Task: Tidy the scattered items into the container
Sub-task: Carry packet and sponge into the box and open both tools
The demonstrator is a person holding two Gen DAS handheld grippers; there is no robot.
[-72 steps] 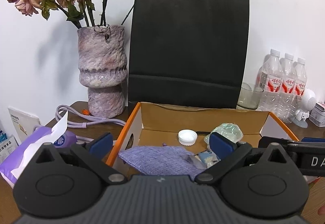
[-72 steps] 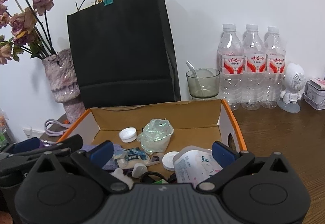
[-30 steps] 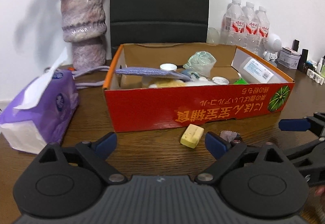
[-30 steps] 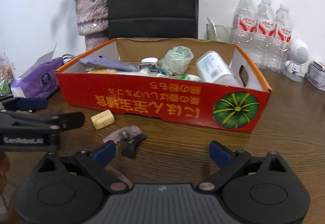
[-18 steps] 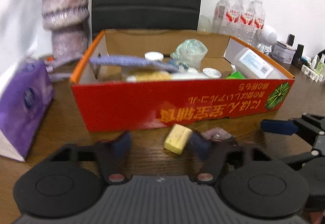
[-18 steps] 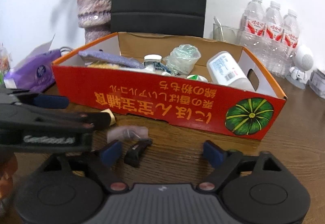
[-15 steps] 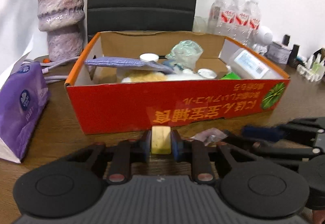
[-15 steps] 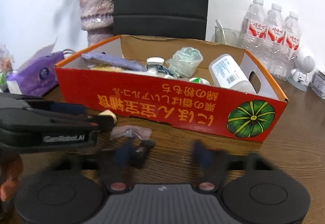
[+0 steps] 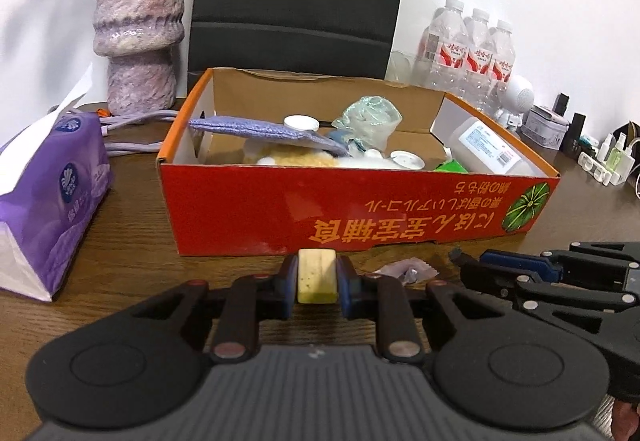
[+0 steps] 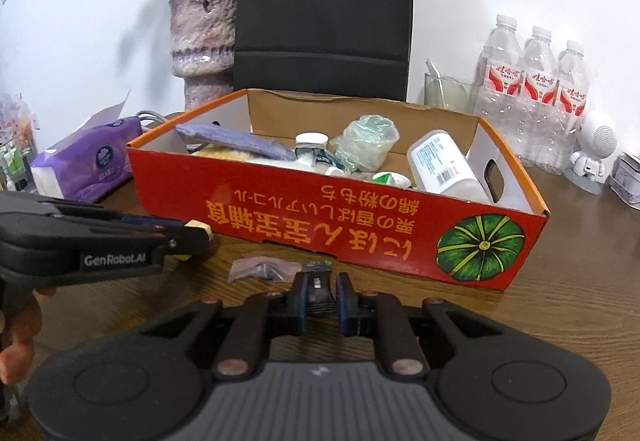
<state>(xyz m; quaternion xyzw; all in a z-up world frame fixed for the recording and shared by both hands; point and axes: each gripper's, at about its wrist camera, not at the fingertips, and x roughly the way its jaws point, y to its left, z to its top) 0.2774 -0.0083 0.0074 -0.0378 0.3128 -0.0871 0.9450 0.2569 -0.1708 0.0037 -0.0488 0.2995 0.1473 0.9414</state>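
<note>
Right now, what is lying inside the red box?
In the red box: a purple cloth, a white bottle, a crumpled clear bag, white lids and something yellow. What lies under the cloth is mostly hidden.

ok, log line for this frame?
left gripper: shut on eraser | right gripper: shut on clip | wrapper: on table | box: unreached

It looked like a room in a home. A wooden bench (image 10: 560,301) held a vase (image 10: 202,37) of dried roses, water bottles (image 10: 536,73), a tissue pack (image 10: 92,161) and a small toy robot (image 10: 592,153).
</note>
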